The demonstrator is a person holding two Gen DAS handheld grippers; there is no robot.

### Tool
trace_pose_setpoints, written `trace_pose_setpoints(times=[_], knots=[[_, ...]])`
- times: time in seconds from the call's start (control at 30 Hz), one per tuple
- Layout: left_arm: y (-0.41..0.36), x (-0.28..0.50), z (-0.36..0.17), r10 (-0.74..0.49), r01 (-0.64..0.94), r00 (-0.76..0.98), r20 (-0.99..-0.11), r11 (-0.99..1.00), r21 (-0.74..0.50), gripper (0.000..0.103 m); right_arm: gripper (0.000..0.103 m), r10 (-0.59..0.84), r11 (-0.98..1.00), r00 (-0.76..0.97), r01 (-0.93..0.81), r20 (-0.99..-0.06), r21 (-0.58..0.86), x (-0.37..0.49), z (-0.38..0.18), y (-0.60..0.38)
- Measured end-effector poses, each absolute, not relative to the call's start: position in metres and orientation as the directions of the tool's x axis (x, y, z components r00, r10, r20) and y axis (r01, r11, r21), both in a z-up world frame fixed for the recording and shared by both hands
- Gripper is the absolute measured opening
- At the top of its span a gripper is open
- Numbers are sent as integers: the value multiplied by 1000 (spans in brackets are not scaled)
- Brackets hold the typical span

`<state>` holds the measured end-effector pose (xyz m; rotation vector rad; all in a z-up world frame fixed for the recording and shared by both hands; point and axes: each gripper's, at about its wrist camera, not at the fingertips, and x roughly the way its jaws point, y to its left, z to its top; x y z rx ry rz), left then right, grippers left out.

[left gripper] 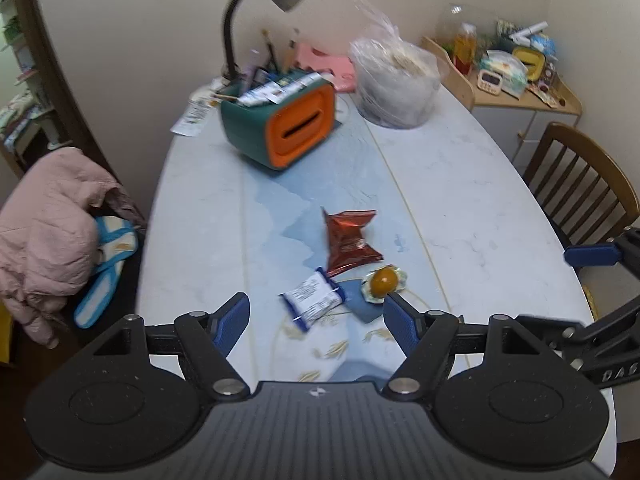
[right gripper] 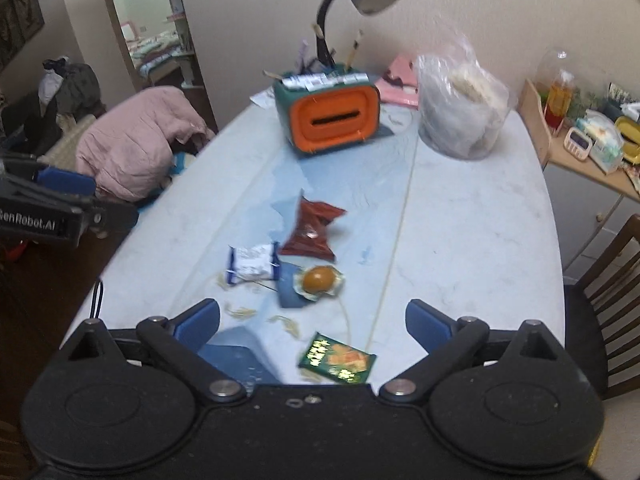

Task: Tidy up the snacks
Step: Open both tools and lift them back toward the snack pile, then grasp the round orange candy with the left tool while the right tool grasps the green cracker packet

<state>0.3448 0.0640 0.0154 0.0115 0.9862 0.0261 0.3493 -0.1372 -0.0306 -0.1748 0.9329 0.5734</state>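
Pale marble-patterned table (left gripper: 460, 184) is seen stretching toward a cream wall, with a green-and-orange organizer box (left gripper: 280, 120) taken as landmark at the far end. Nearer than the box, a red snack packet (left gripper: 348, 240) is laid flat. Just nearer still, a white-and-blue packet (left gripper: 314, 300) and a wrapped brown egg (left gripper: 385, 282) are placed side by side. A green packet (right gripper: 338, 360) is found nearest of all. Both the left gripper (left gripper: 316, 322) and right gripper (right gripper: 312, 324) are held above the table, fingers spread wide apart and empty.
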Motion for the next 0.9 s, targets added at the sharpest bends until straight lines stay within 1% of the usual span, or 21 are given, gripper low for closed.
trace_pose_setpoints(times=[0.17, 0.37, 0.43, 0.57, 0.67, 0.73, 0.9], knots=[[42, 383, -26, 7, 27, 503, -864, 999, 23, 73, 96, 376, 807, 385, -583, -843, 93, 370, -74, -141], [21, 418, -77, -24, 77, 432, -902, 997, 10, 73, 94, 354, 715, 312, -698, -882, 40, 372, -126, -134], [14, 428, -93, -33, 93, 405, -914, 996, 5, 73, 90, 345, 682, 282, -730, -895, 33, 373, -143, -131], [5, 447, -122, -57, 109, 352, -934, 994, -19, 73, 88, 330, 638, 230, -769, -916, 37, 380, -171, -127], [1, 460, -140, -70, 117, 320, -945, 993, -34, 73, 86, 325, 620, 198, -783, -925, 50, 388, -188, -127], [-1, 468, -150, -68, 113, 307, -949, 993, -35, 73, 82, 319, 605, 194, -795, -928, 42, 393, -196, -124], [-4, 486, -173, -68, 105, 273, -959, 994, -41, 73, 81, 328, 537, 180, -843, -927, 26, 398, -209, -117]])
